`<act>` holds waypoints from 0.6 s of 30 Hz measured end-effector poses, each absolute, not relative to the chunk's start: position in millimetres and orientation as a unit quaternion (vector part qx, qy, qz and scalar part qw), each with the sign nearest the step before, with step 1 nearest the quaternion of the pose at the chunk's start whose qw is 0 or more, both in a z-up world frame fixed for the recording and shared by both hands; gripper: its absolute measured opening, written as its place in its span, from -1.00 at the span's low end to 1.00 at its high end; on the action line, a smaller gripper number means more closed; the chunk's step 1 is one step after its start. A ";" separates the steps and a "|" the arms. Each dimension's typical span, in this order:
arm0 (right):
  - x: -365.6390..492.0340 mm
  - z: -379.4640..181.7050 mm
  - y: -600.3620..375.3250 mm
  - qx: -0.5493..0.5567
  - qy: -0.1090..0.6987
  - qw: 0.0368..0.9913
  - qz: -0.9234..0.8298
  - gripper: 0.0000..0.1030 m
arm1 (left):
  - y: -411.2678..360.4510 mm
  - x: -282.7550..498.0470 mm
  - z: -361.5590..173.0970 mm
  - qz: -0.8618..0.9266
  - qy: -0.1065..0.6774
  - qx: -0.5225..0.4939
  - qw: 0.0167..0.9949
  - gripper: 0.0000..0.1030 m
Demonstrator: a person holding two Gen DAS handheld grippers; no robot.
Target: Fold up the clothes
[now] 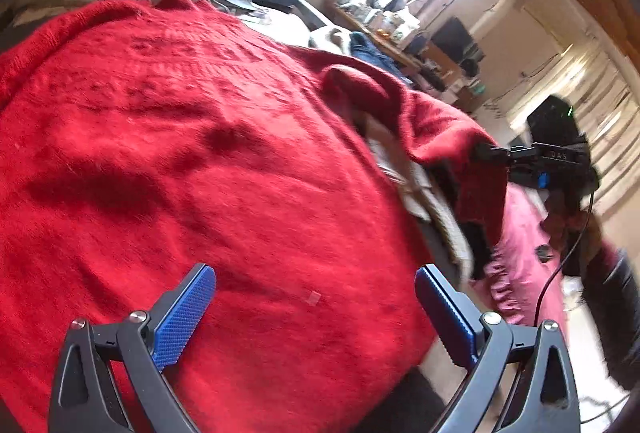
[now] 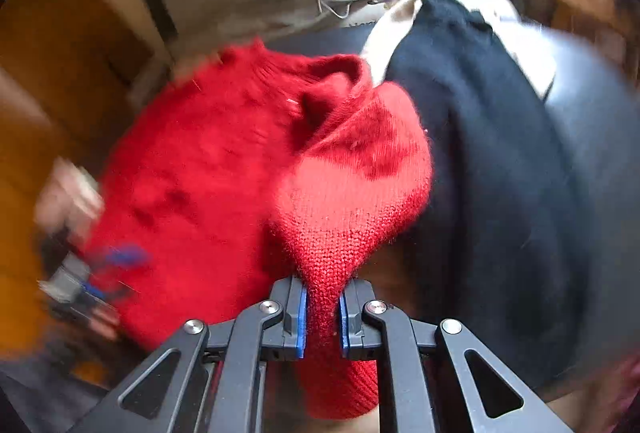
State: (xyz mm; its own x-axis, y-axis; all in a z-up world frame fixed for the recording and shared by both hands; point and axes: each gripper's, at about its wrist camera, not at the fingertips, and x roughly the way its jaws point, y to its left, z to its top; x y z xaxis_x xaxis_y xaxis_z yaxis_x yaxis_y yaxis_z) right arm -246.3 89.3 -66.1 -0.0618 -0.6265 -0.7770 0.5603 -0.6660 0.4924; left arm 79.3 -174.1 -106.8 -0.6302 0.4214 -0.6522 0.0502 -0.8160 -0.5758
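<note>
Right gripper is clenching a fuzzy red knitted sweater's sleeve; beside the sweater a dark navy garment is lying; left gripper is hovering released above it.

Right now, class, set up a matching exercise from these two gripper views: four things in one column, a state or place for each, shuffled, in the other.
Things:
1. left gripper
2. right gripper
3. red sweater
4. dark garment

States or places:
A. clamped on a red knit sleeve
B. lies beside the sweater on its right in the right wrist view
C. jaws wide apart, holding nothing
D. spread out under the open gripper

Pairs: 1-C, 2-A, 3-D, 4-B
</note>
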 end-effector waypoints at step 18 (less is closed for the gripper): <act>-169.8 -185.0 130.2 0.474 -0.529 0.411 -0.571 -0.71 | -120.1 46.2 -115.6 0.790 -0.411 -0.394 0.225 1.00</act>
State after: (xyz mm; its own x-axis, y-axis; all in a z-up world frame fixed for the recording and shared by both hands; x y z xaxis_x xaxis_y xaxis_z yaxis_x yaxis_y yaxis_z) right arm -169.8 130.2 -185.0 -0.2127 -0.9712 -0.1069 -0.0326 -0.1023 0.9942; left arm 46.2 -120.1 -115.6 -0.5876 0.6801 -0.4384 -0.0314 -0.5606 -0.8275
